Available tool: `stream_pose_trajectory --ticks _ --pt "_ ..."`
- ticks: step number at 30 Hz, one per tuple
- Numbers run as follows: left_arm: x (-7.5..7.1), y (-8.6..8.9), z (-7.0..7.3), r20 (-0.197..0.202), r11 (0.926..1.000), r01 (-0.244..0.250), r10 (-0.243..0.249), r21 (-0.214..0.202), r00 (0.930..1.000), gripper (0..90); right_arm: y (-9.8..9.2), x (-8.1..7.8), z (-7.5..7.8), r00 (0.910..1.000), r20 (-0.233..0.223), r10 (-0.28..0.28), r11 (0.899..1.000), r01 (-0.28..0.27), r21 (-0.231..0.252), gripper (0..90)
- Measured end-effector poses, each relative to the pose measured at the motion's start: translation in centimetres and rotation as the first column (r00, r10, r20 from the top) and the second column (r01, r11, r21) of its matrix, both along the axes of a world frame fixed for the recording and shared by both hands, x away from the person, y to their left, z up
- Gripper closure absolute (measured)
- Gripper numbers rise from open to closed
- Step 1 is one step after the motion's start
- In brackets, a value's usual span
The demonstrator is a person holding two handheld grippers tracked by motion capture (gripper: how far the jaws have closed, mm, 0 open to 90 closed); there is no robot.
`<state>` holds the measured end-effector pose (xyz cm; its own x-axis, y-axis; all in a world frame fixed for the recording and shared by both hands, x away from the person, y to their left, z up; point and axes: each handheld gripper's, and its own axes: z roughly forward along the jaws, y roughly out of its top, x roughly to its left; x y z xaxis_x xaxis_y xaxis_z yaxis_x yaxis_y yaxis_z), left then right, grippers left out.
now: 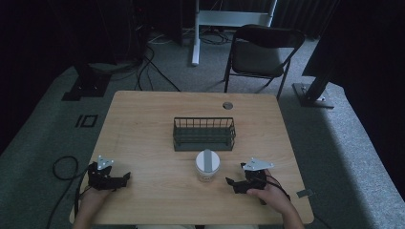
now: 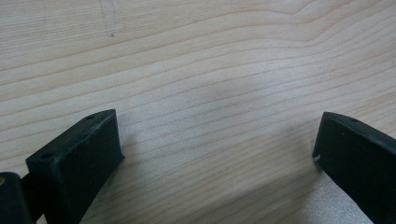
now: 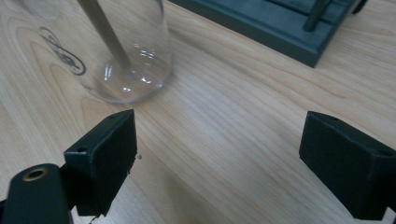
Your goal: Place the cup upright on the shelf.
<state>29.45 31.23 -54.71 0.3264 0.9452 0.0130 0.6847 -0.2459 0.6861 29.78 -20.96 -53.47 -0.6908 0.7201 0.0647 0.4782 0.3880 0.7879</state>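
I hold my left gripper (image 1: 125, 177) low over the near left part of the wooden table (image 1: 143, 124), and its jaws stand wide apart with nothing but bare wood grain between them; in the left gripper view the two black jaws frame an empty stretch of tabletop. My left hand (image 1: 90, 198) sits just behind it, and its cable (image 1: 62, 164) loops off the table edge on the outer side.

My right gripper (image 1: 230, 183) rests low near the near right part of the table, held by my right hand (image 1: 270, 196), with the grey three-cornered plate (image 1: 257, 164) on top. Its jaws are spread too, released, gripping nothing; in the right gripper view only wood lies between them.

Just ahead of the right gripper and off toward its left jaw stands a clear plastic cup (image 3: 119, 51), upright on the table, apart from the jaws. It has a dark printed mark on its wall and a thin stick or straw (image 3: 105, 32) leans inside it. From above, the cup (image 1: 207, 164) carries a white lid with a grey strip across it, and it sits between my two grippers, nearer the right one.

Farther ahead of the right gripper, beyond the cup, stands a dark wire basket (image 1: 204, 134), close behind the cup but not touching it that I can see. Beyond the table's far side a folding chair (image 1: 260, 55) stands on the carpet
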Motion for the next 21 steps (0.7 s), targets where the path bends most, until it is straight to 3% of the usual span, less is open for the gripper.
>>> stream_pose_trajectory --ticks 21 --pt "0.0 0.0 0.0 0.000 1.0000 0.000 0.000 0.000 1.0000 1.2 2.8 -0.3 0.0 0.9954 0.005 0.096 0.995 -0.096 0.038 11.0"
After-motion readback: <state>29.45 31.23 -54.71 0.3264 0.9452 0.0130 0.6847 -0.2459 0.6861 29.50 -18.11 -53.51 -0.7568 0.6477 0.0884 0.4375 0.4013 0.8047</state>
